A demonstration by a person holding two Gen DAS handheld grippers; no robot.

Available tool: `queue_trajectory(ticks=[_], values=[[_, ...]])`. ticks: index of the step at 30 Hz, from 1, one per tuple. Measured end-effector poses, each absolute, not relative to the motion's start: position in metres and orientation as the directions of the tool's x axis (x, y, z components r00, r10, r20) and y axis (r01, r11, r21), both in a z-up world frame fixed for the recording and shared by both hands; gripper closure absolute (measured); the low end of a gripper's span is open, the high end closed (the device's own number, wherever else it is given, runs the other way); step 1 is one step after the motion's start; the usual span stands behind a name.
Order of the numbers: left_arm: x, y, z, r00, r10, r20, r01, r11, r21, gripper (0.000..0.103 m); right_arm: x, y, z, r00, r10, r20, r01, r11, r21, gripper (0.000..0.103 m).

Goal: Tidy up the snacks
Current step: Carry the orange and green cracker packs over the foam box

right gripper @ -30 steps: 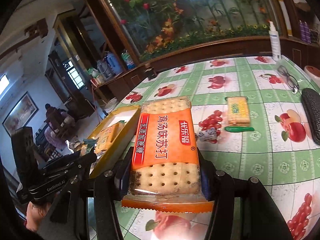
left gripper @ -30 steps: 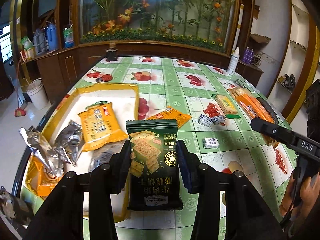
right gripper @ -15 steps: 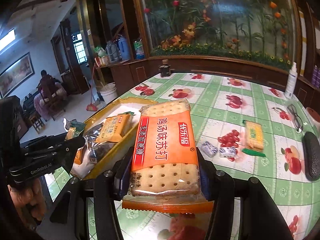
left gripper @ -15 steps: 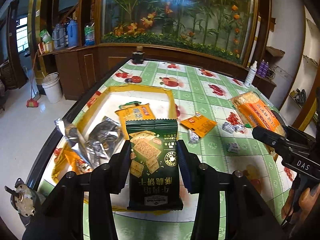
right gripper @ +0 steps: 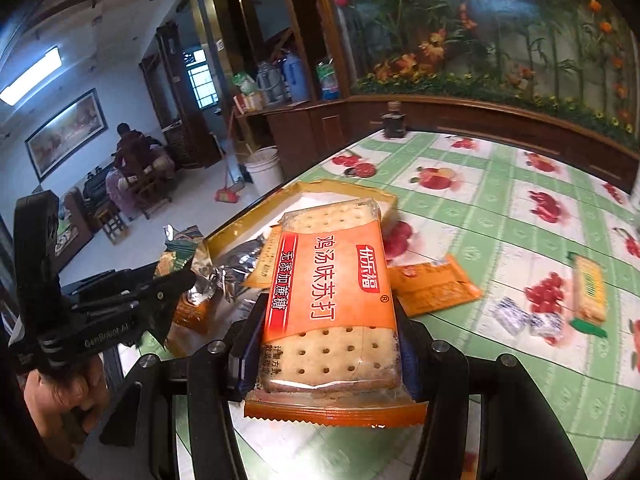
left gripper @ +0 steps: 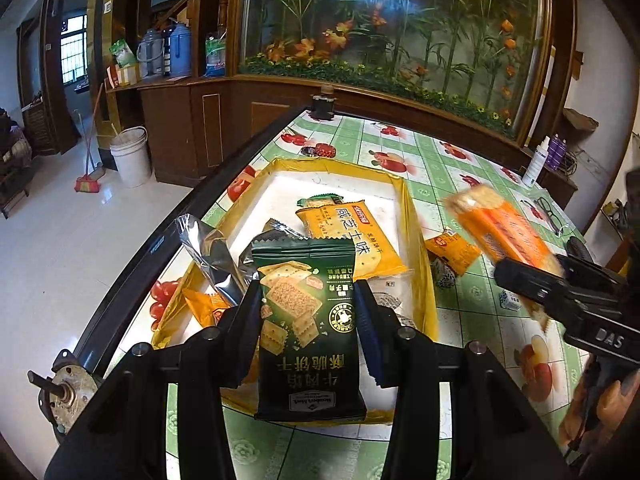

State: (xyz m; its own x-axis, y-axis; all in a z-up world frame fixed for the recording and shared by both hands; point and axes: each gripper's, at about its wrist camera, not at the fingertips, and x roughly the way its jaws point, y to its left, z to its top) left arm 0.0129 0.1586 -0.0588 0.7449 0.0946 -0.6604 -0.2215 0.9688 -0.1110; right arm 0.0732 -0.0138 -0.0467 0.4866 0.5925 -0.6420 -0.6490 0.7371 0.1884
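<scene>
**Both claws loaded, yellow tray ahead**

We are holding one snack in each claw. The left claw [left gripper: 307, 312] is clamped on the dark green cracker packet [left gripper: 308, 320], fingers pressing its two long edges, packet's long axis running along the fingers toward 12 o'clock. The right claw [right gripper: 328, 332] is clamped on the orange soda-cracker pack [right gripper: 330, 292] in the same way, long axis also pointing to 12 o'clock.

We are reading the yellow tray [left gripper: 416, 240] as the collecting place; it is already holding a yellow cheese-cracker packet [left gripper: 352, 236] and silver foil bags [left gripper: 212, 256]. In the left wrist view the tray is lying directly ahead at 12 o'clock, with the green packet hanging over its near rim. In the right wrist view the tray is sitting toward 11 o'clock, beyond the pack's far end.

We are judging the left hand nearer to release; the right needs carrying leftward first. Loose items are waiting on the worktop [right gripper: 520, 208]: an orange sachet [right gripper: 434, 284], small wrapped candies [right gripper: 524, 318] and a green-edged biscuit bar [right gripper: 588, 292].
</scene>
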Motion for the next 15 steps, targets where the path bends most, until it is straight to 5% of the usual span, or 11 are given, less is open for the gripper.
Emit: queue_trajectory(ticks=[15], values=[[0.084, 0.174, -0.075, 0.693, 0.109, -0.712, -0.227, 0.971, -0.073, 0.06, 0.176, 0.07, -0.085, 0.412, 0.57, -0.71, -0.604, 0.755, 0.256, 0.047]])
